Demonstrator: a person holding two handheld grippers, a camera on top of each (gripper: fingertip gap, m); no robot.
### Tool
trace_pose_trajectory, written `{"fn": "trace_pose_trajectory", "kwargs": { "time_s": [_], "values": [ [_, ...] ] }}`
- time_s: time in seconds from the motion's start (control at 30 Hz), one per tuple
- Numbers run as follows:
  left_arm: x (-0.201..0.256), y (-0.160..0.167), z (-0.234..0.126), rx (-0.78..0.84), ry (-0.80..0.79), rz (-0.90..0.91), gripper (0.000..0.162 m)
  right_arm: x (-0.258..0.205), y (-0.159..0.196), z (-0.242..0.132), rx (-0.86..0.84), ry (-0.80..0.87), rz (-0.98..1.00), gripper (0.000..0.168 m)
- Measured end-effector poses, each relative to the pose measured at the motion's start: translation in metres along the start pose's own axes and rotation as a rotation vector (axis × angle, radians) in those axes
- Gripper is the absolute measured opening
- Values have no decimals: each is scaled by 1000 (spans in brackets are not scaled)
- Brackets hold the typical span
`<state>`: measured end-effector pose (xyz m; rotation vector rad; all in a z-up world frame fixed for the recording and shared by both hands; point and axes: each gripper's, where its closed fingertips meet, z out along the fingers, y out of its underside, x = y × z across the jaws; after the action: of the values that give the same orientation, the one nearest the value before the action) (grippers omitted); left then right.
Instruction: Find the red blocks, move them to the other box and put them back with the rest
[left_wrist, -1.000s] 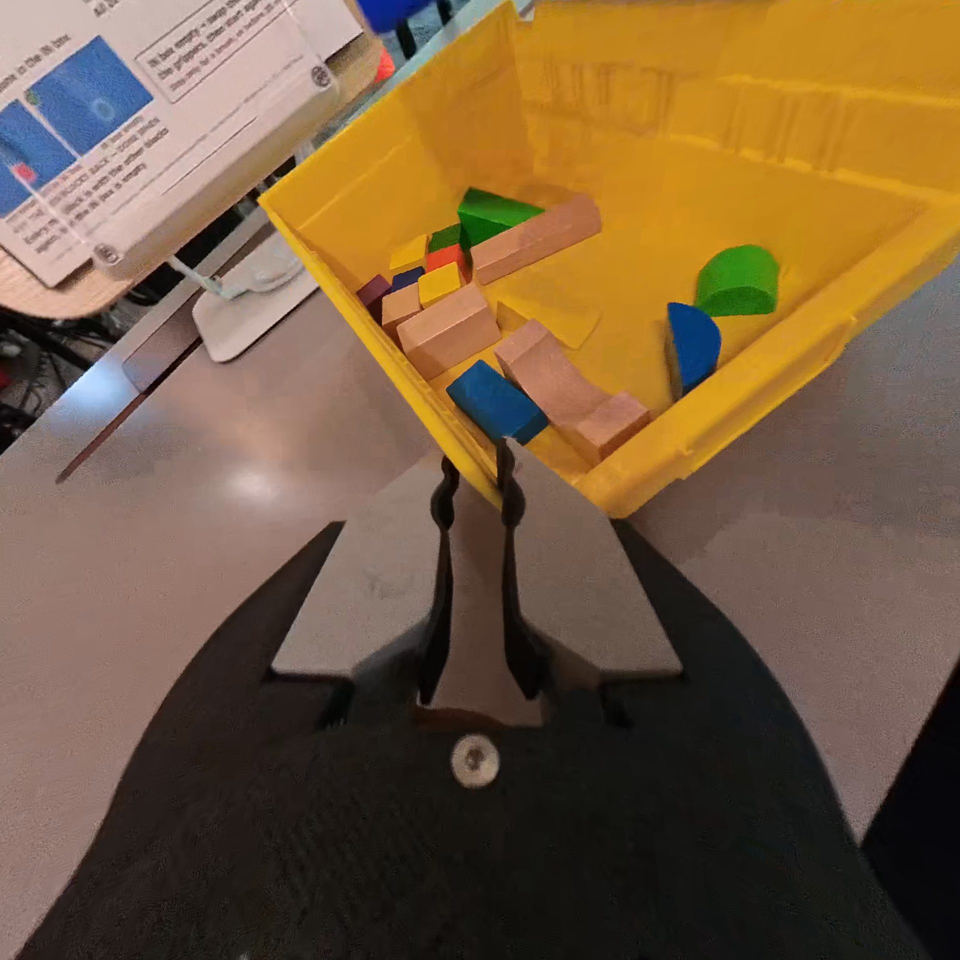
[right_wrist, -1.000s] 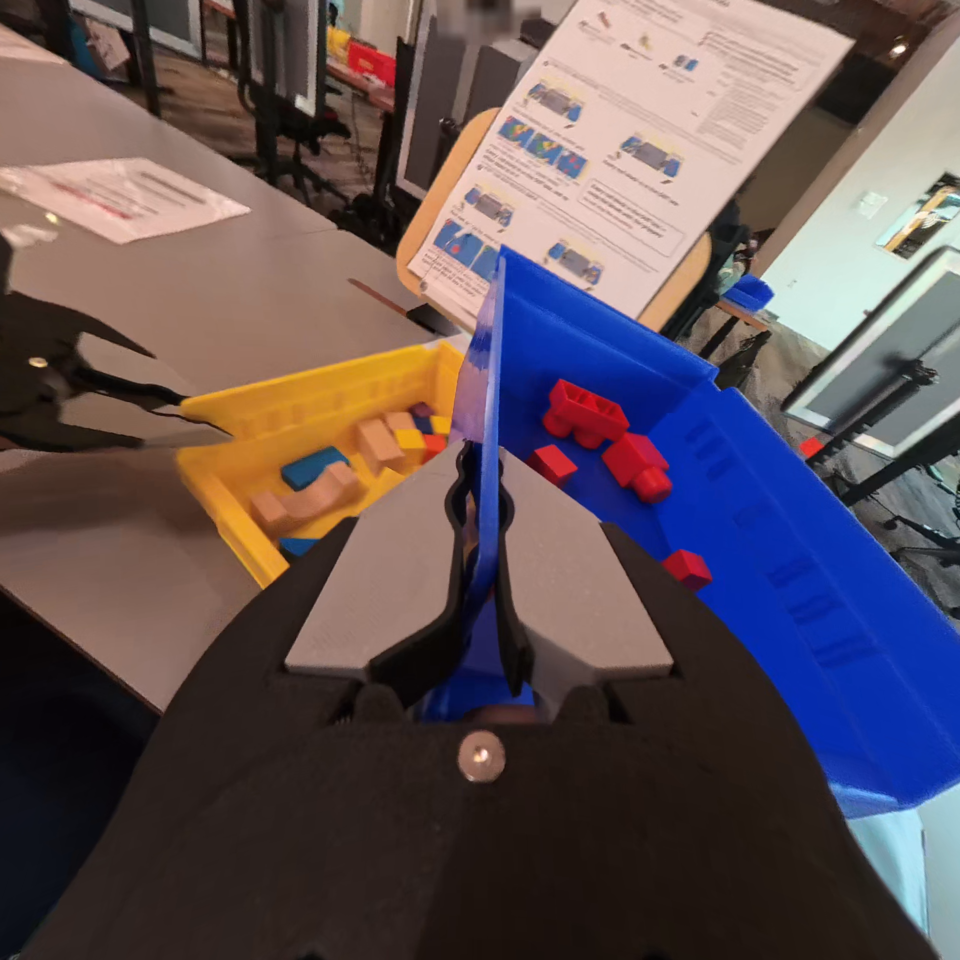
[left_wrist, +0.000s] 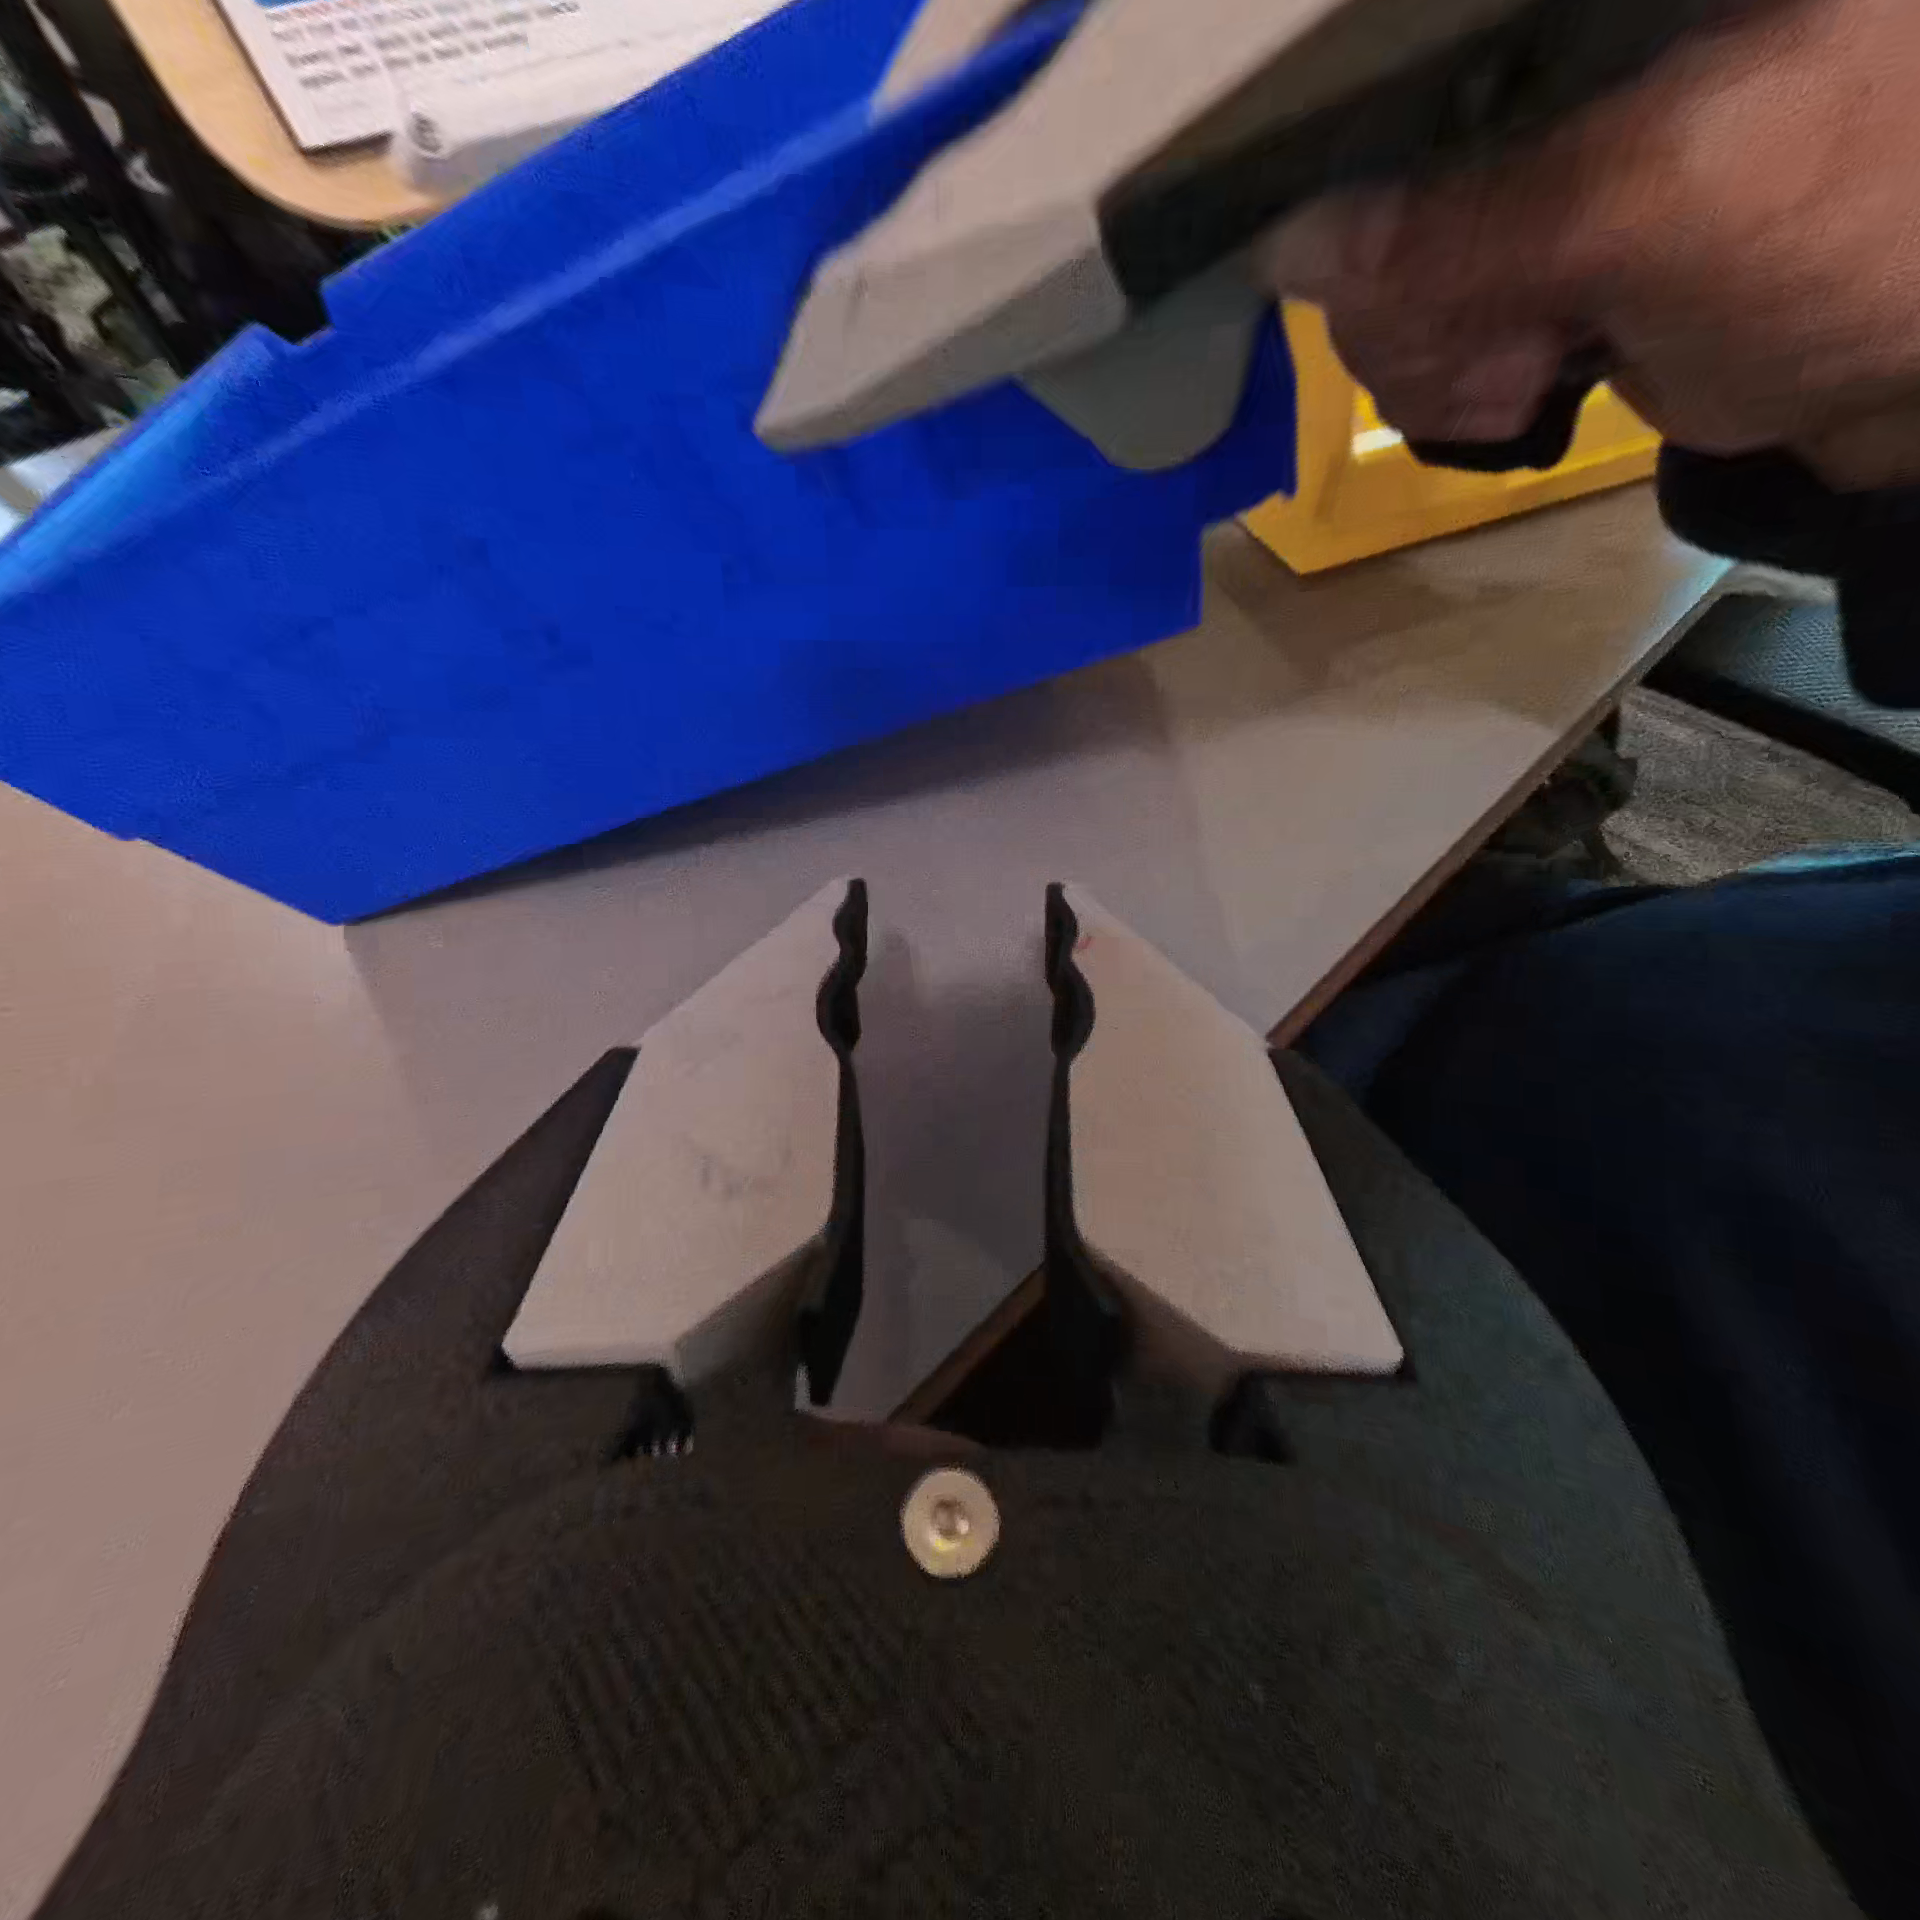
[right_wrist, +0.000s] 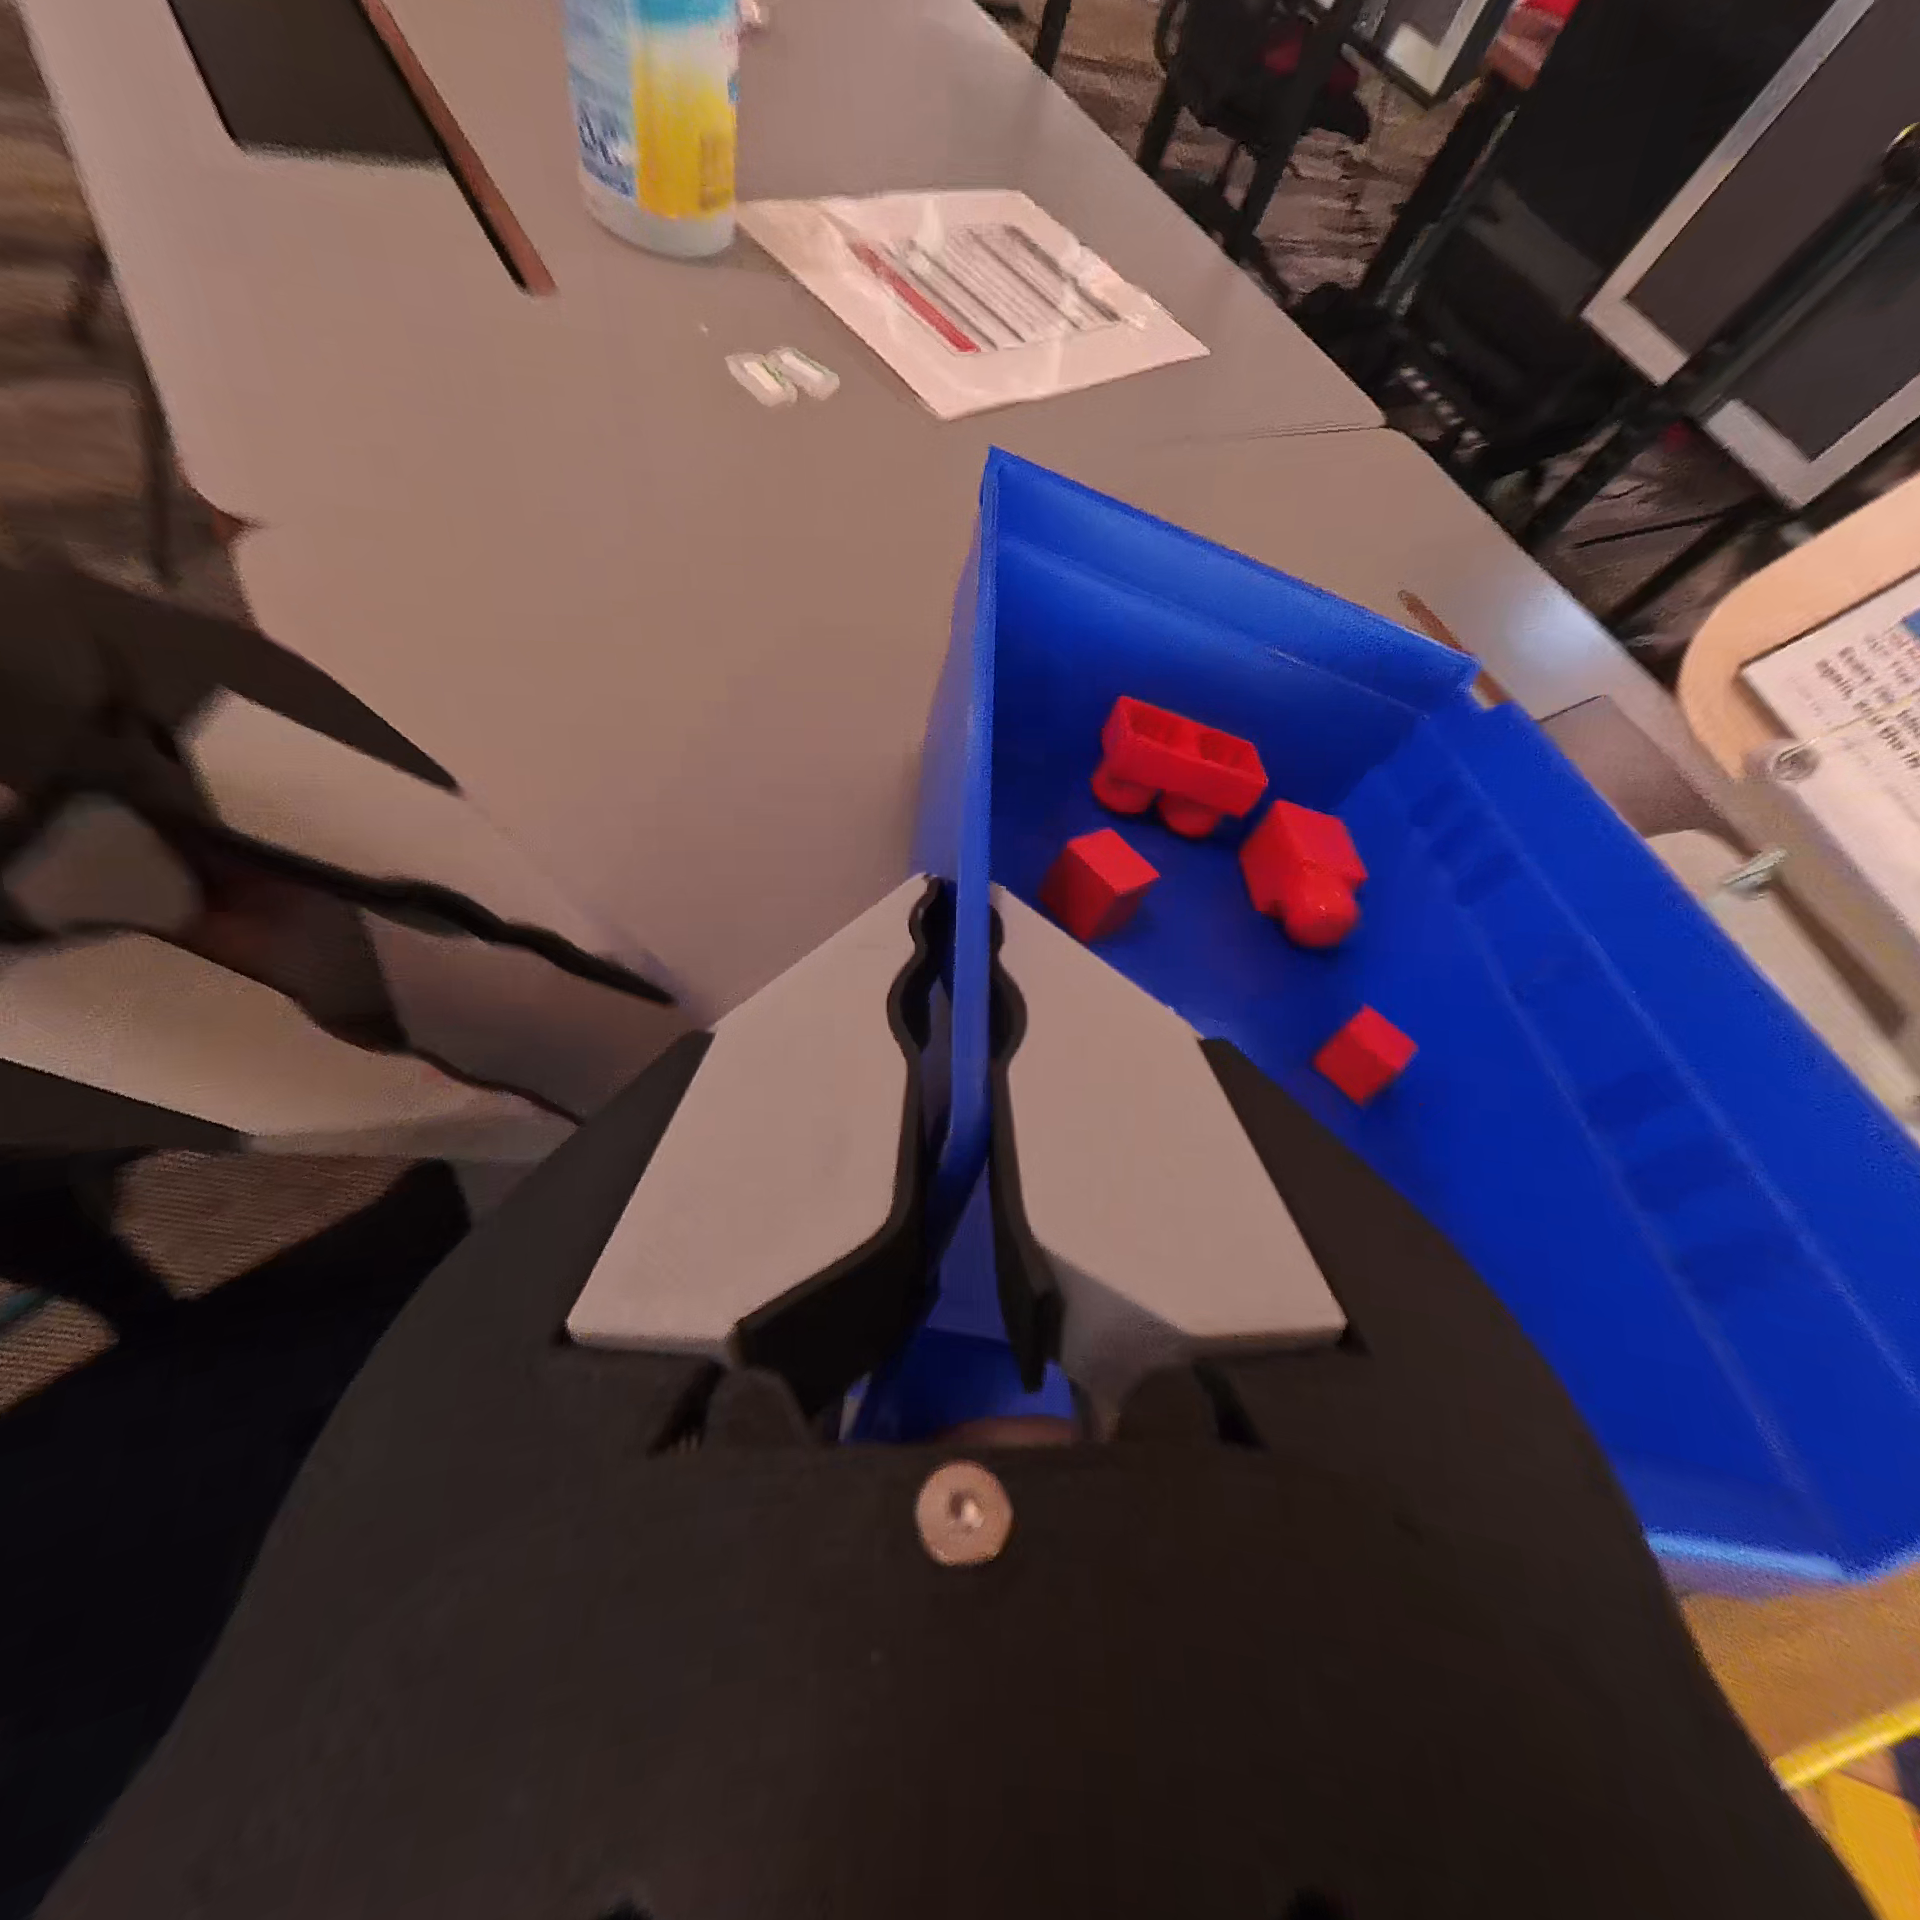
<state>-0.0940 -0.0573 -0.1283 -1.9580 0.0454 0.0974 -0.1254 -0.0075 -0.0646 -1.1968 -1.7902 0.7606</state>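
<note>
Since a second ago our left gripper (left_wrist: 951, 904) has let go of the yellow box (left_wrist: 1434, 488) and swung away; its fingers are parted over bare table (left_wrist: 260, 1039) near the table's edge. Our right gripper (right_wrist: 961, 904) stays clamped on the blue box (right_wrist: 1558, 1039) wall, tilting it. Four red blocks (right_wrist: 1174, 779) sit at its far end, with lots of clear table on the left.

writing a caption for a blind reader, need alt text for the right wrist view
The right claw is shut on the side wall of a blue bin, which holds four red blocks. The left claw, blurred, is at the left over a grey table, with a bottle and a printed sheet behind.
</note>
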Motion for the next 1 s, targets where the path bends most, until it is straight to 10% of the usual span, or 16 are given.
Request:
{"fn": "trace_pose_trajectory", "kwargs": {
  "time_s": [0.03,0.2,0.4,0.77,1.0],
  "values": [
    [-6,0,-8,10,-13,-13,33,-6,6,10,-27,18,-41,2],
    [-33,-16,-34,84,-85,-46,38,-24,13,22,-37,-8,-60,34],
    [-1,-59,-23,165,24,-3,44,12,30,-57,27,38,8,37],
    [49,-64,55,-97,71,270,50,92,221,-187,-427,159,128,49],
    [12,-42,58,-196,29,278,53,112,270,-212,-610,157,47,62]
  ]
}}
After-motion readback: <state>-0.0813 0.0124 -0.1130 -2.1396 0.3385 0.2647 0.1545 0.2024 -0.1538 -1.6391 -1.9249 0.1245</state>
